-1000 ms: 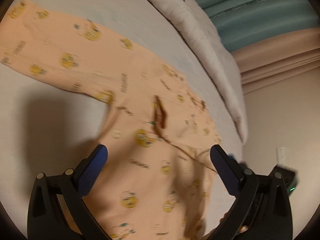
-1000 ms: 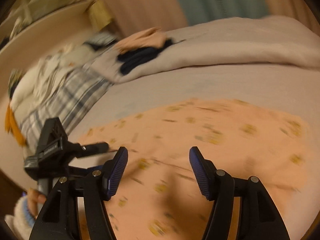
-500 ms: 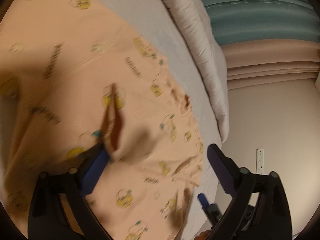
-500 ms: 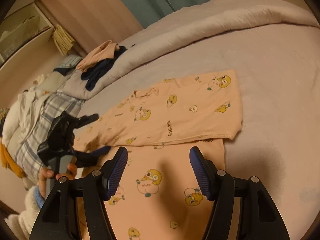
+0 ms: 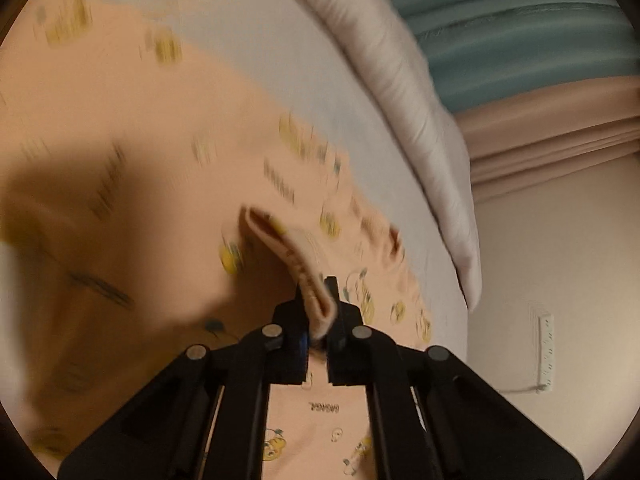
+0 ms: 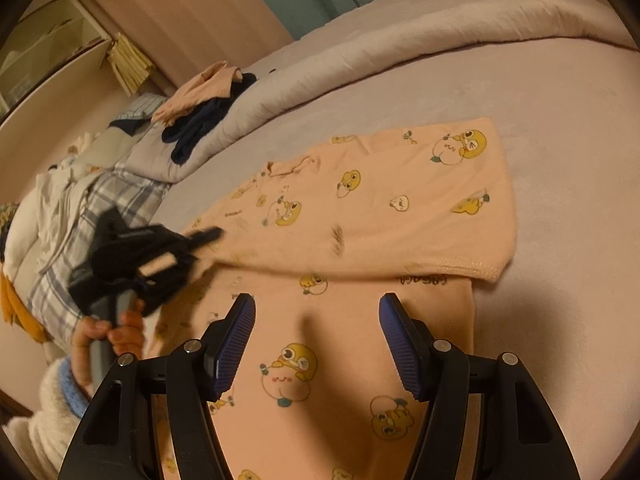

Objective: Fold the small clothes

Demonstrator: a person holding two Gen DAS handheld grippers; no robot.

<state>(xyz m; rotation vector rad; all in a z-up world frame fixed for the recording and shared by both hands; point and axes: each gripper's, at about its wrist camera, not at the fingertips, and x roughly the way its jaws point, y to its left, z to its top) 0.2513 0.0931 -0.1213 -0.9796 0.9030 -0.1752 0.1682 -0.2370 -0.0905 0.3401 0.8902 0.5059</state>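
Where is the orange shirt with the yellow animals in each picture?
Left wrist view: the orange shirt fills the left and middle; the left gripper is shut on a raised fold of it.
Right wrist view: it lies across the middle and bottom, under the open right gripper.
Shared landmark: the rolled grey duvet behind the shirt.

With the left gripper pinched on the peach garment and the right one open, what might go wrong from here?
1. The left gripper pinches only a narrow ridge of the peach garment; a pull may slip it free or drag the whole piece across the bed sheet.
2. The right gripper hovers open, pinning nothing, so the fold already lying across the garment could shift or come undone.
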